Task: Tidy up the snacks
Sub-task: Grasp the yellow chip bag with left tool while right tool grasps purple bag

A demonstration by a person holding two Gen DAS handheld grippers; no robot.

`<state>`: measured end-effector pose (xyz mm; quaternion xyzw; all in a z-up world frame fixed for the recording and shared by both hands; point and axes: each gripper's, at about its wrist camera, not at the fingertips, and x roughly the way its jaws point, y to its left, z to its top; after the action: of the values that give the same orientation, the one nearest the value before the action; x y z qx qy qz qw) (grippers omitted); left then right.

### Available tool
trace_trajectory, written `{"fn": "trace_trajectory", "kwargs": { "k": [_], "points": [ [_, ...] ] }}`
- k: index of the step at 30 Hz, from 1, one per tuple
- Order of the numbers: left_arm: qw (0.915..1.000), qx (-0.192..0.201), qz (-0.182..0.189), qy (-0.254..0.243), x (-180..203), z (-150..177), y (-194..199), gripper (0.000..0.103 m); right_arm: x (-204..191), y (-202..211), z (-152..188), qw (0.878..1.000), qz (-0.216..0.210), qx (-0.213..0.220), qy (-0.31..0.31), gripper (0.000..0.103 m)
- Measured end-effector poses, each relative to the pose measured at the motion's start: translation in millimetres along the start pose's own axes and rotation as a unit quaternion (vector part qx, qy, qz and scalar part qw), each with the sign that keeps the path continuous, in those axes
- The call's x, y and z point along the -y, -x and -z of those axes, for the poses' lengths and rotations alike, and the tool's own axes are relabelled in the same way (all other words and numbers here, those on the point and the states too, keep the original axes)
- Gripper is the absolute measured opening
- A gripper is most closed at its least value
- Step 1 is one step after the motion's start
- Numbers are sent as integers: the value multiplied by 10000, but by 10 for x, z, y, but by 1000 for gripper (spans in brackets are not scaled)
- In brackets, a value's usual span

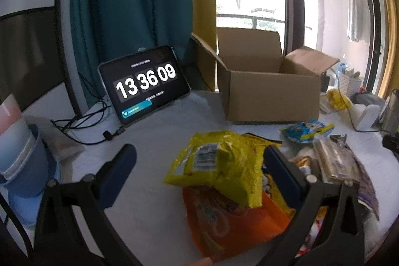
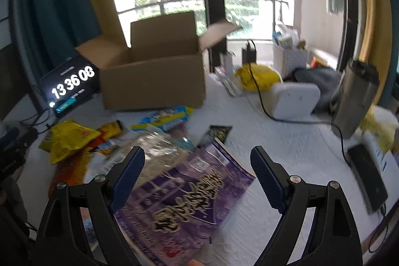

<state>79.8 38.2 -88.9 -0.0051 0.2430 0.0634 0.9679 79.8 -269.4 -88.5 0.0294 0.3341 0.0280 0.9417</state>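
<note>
Lying between the released right tongs (image 2: 197,176), the purple snack bag (image 2: 184,201) runs lengthwise toward the cardboard box (image 2: 154,81). Left tongs (image 1: 199,166) also gape over the yellow bag (image 1: 224,166), nearer than that box on the counter (image 2: 286,146).

The cardboard box (image 1: 269,91) is plain brown. Before it lies a crumpled yellow bag (image 1: 219,163) (white label panel) over an orange pouch (image 1: 232,218). Nearer the box, a blue-and-yellow packet (image 1: 306,130). Right of the box, a purple packet (image 2: 184,201) carries black, gold-edged characters. The cloth (image 1: 159,141) beneath is white.
</note>
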Motion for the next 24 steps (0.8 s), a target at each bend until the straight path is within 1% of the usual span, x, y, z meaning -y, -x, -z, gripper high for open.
{"fn": "trace_trajectory", "kwargs": {
  "k": [3,5,8,10,12,13,15,17,19,22,24],
  "points": [
    [9998,-65,-35,-161,35,-26,-149,103,96,-125,51,9994,23,-266,-201,89],
    [9996,-193,27,-227,53,-33,-295,103,150,-222,113,9980,-59,-504,-386,89],
    [9984,-402,98,-375,89,-33,-488,103,203,-320,195,9954,-160,-746,-582,89],
    [9969,-645,239,-387,97,-18,-618,103,262,-374,248,9928,-329,-849,-775,89],
    [9949,-846,330,-429,124,15,-715,103,309,-436,306,9875,-551,-1043,-1041,89],
    [9937,-952,342,-478,137,39,-767,103,324,-493,345,9841,-675,-1167,-1160,89],
    [9917,-1094,407,-540,172,79,-828,103,320,-559,401,9801,-800,-1282,-1284,89],
    [9897,-1235,521,-496,177,116,-876,103,307,-589,407,9783,-851,-1311,-1361,91],
    [9884,-1333,559,-472,182,140,-911,102,289,-626,392,9776,-838,-1374,-1359,93],
    [9869,-1410,624,-483,185,151,-945,102,323,-706,402,9745,-810,-1543,-1414,97],
    [9863,-1443,684,-416,166,157,-961,102,370,-751,434,9708,-822,-1646,-1539,98]
  ]
}}
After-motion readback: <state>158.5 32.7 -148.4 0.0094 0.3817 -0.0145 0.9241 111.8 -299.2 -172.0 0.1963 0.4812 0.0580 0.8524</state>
